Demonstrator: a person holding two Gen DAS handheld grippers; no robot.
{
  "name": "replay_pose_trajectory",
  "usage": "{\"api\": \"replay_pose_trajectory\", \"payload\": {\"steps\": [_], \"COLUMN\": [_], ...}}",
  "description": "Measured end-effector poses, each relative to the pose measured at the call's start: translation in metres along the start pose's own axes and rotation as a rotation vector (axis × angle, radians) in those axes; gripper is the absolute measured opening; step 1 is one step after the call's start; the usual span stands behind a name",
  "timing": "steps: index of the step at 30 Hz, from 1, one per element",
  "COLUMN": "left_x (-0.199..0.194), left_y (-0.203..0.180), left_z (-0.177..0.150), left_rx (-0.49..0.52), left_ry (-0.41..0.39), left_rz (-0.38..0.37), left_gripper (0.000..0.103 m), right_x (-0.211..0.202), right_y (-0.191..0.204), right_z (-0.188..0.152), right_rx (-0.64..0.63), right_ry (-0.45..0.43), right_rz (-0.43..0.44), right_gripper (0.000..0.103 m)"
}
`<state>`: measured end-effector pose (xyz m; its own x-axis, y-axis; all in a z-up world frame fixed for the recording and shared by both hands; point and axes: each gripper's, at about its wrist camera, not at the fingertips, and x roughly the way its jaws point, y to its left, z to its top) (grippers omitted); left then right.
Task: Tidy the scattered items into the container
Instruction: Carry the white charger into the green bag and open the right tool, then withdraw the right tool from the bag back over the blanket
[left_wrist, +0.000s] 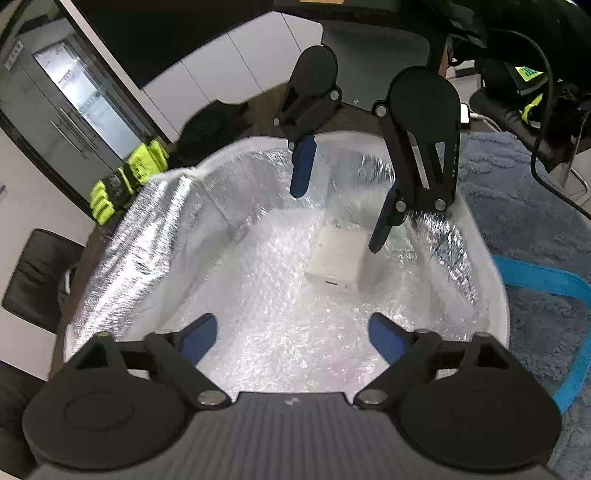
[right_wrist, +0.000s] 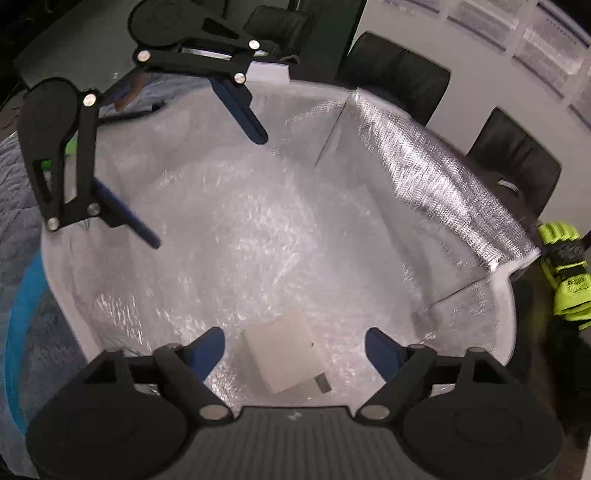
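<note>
A silver foil-lined insulated container (left_wrist: 155, 229) stands open, and it fills the right wrist view too (right_wrist: 424, 177). A white charger block (left_wrist: 338, 258) lies on its floor; it also shows in the right wrist view (right_wrist: 286, 350). My left gripper (left_wrist: 291, 338) is open and empty over the container's near rim. My right gripper (right_wrist: 295, 349) is open, straddling the space just above the charger block without touching it. In the left wrist view the right gripper (left_wrist: 340, 218) hangs over the block from the far side. The left gripper (right_wrist: 210, 188) shows at the upper left of the right wrist view.
Neon yellow-and-black gloves (left_wrist: 125, 181) lie outside the container by its flap, also seen in the right wrist view (right_wrist: 565, 273). A blue fluffy mat (left_wrist: 524, 206) with a blue strap (left_wrist: 546, 280) lies beside it. Black chairs (right_wrist: 399, 77) stand behind.
</note>
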<state>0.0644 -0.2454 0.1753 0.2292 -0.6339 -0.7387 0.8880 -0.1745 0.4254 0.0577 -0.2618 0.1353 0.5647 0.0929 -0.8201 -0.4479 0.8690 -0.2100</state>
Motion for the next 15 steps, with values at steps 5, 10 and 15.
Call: {"api": "replay_pose_trajectory", "payload": {"steps": [5,10,15], "left_x": [-0.042,-0.101,-0.148], "left_y": [0.006,-0.002,-0.04], "left_z": [0.002,-0.015,-0.049], "left_rx": [-0.111,-0.31,-0.599], "left_ry": [-0.08,-0.217,-0.199], "left_rz": [0.005,0.121,0.396], "left_gripper": [0.103,0.103,0.103], "right_x": [-0.032,-0.076,-0.102], "right_y": [0.024,0.053,0.094], "right_z": [0.015,0.032,0.041], "right_rx": [0.046,0.137,0.309], "right_ry": [-0.054,-0.184,-0.317], "right_rz": [-0.071,-0.147,-0.122], "right_gripper": [0.096,0.103,0.103]}}
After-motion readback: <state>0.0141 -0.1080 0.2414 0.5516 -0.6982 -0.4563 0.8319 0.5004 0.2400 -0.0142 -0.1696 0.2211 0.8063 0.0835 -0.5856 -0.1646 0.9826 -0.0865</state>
